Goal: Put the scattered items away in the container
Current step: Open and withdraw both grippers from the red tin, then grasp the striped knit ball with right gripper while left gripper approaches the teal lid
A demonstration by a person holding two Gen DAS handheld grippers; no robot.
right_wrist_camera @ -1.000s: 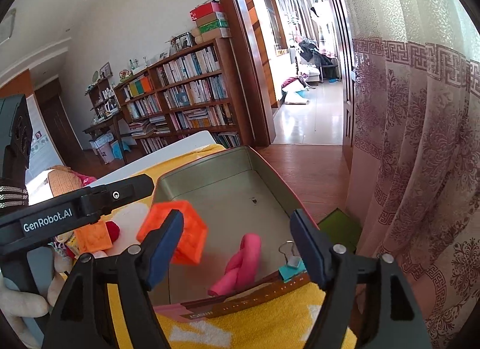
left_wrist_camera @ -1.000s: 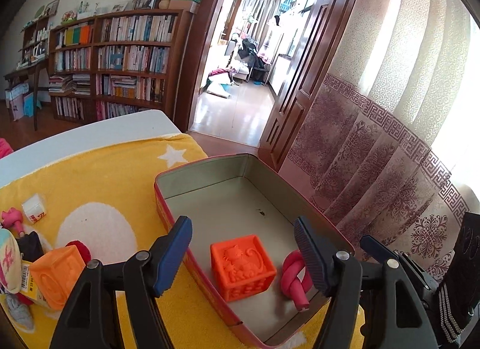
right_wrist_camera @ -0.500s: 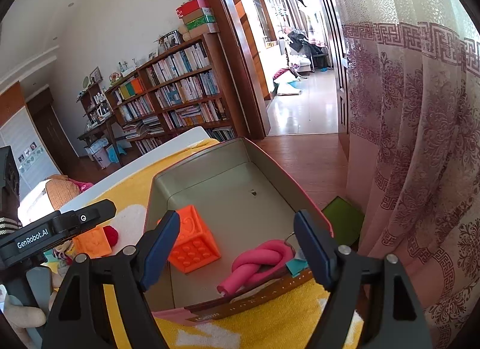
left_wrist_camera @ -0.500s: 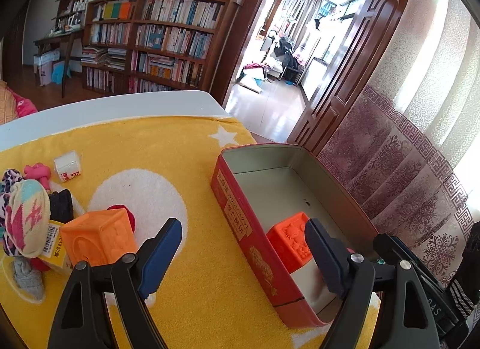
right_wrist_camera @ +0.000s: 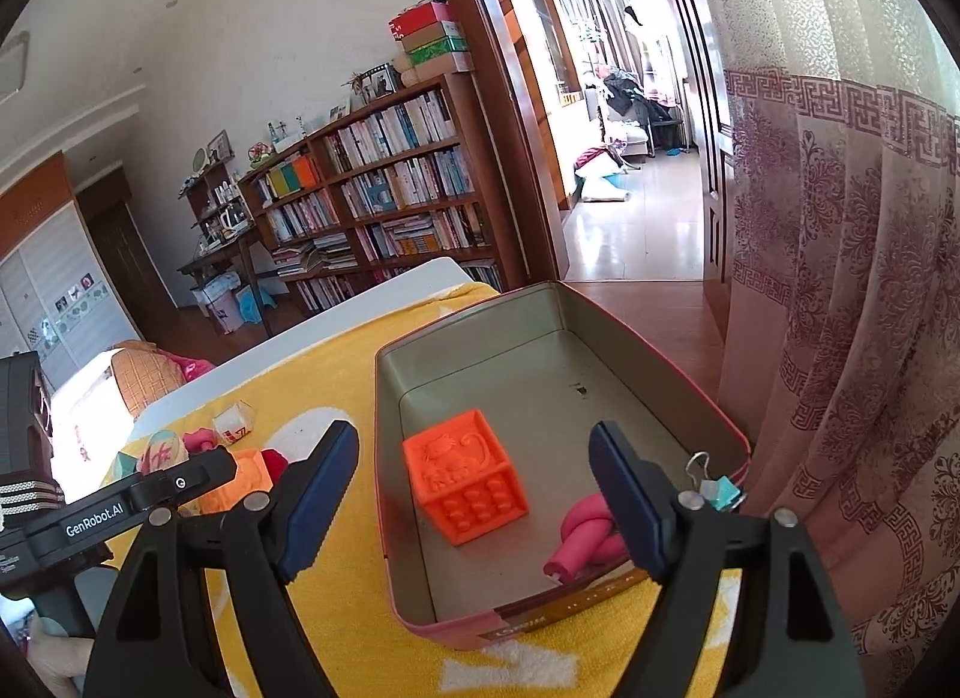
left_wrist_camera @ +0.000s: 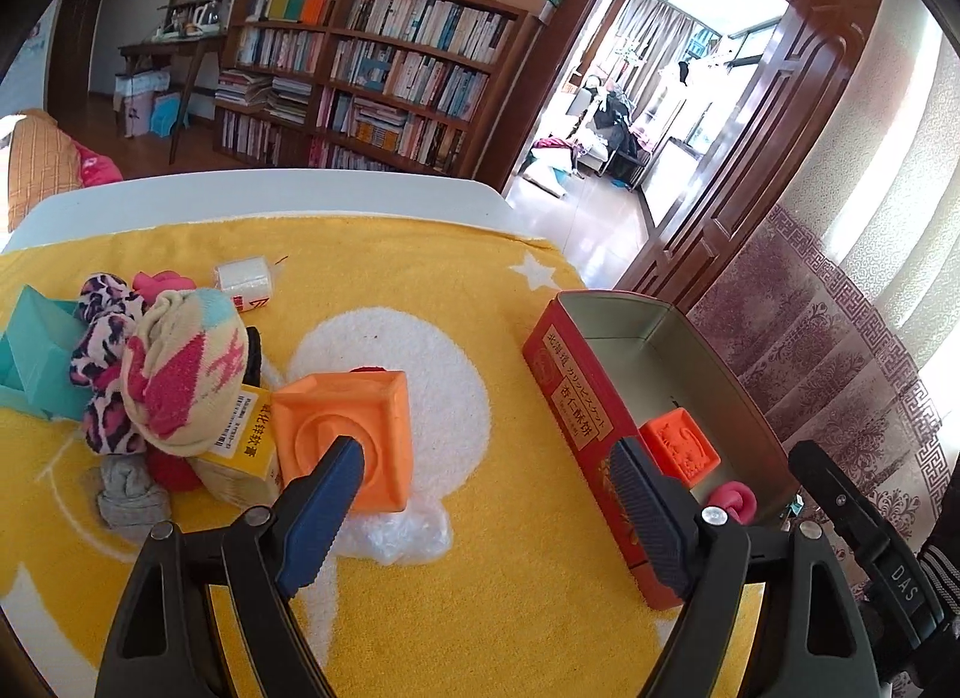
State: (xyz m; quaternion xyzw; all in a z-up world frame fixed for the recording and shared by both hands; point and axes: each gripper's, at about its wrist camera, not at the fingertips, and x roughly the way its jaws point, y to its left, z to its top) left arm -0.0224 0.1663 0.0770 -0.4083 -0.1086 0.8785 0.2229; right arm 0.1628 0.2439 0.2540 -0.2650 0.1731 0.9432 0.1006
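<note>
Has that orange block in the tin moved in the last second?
Yes. The orange block was in the air by the tin's left wall; now it rests on the tin floor, beside the pink knot.

Two orange cubes (left_wrist_camera: 351,440) (right_wrist_camera: 465,473), one tin (right_wrist_camera: 630,332), one pink knot (right_wrist_camera: 585,539), one binder clip (right_wrist_camera: 717,488).

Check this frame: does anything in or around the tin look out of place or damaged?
Nothing looks damaged. One small oddity: a teal binder clip is clipped on the tin's near rim, beside the pink knotted toy. The orange block sits upright inside.
</note>
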